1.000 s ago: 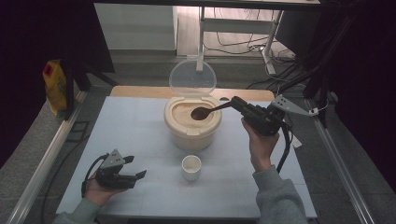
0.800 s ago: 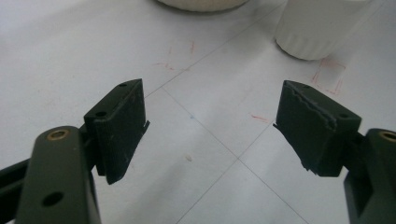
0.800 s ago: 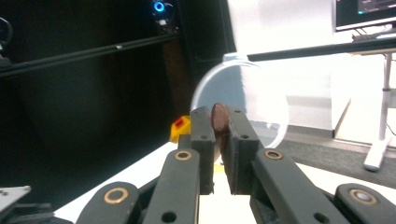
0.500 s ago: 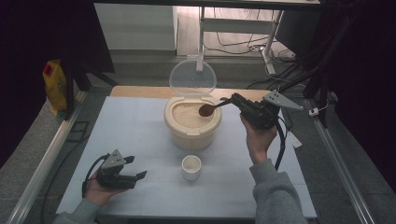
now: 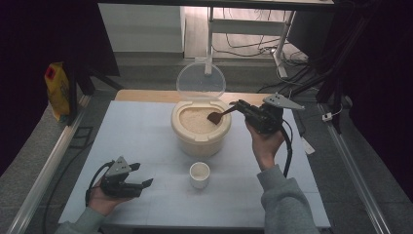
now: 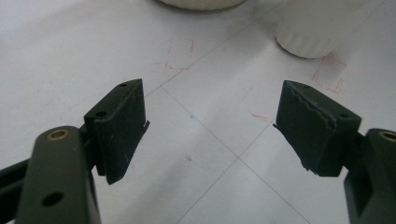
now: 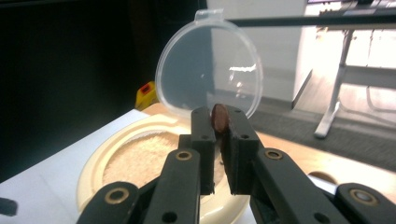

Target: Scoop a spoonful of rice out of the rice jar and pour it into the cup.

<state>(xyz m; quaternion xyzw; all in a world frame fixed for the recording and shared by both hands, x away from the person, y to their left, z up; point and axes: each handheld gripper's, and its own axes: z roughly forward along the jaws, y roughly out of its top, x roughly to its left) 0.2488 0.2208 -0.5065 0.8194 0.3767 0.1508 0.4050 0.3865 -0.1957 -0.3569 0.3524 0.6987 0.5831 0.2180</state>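
Note:
A cream rice bucket (image 5: 200, 127) full of rice stands mid-table with its clear lid (image 5: 200, 80) hinged up behind it. My right gripper (image 5: 242, 108) is shut on the handle of a brown spoon (image 5: 215, 116), whose bowl hangs over the rice at the bucket's right side. In the right gripper view the spoon (image 7: 219, 117) shows pinched between the jaws, with the bucket (image 7: 114, 163) and lid (image 7: 210, 65) beyond. A small white cup (image 5: 199, 174) stands in front of the bucket. My left gripper (image 5: 141, 174) rests open on the table at the front left, nothing between its fingers (image 6: 120, 126).
A pale grey mat (image 5: 136, 141) covers the table. A yellow package (image 5: 57, 88) stands off the table's left side. Cables and a desk frame lie beyond the far edge. In the left gripper view the cup (image 6: 312, 28) sits ahead to the right.
The right gripper has drawn back to the right, carrying the spoon bowl from the middle of the rice to the bucket's right side. The left gripper has stayed put.

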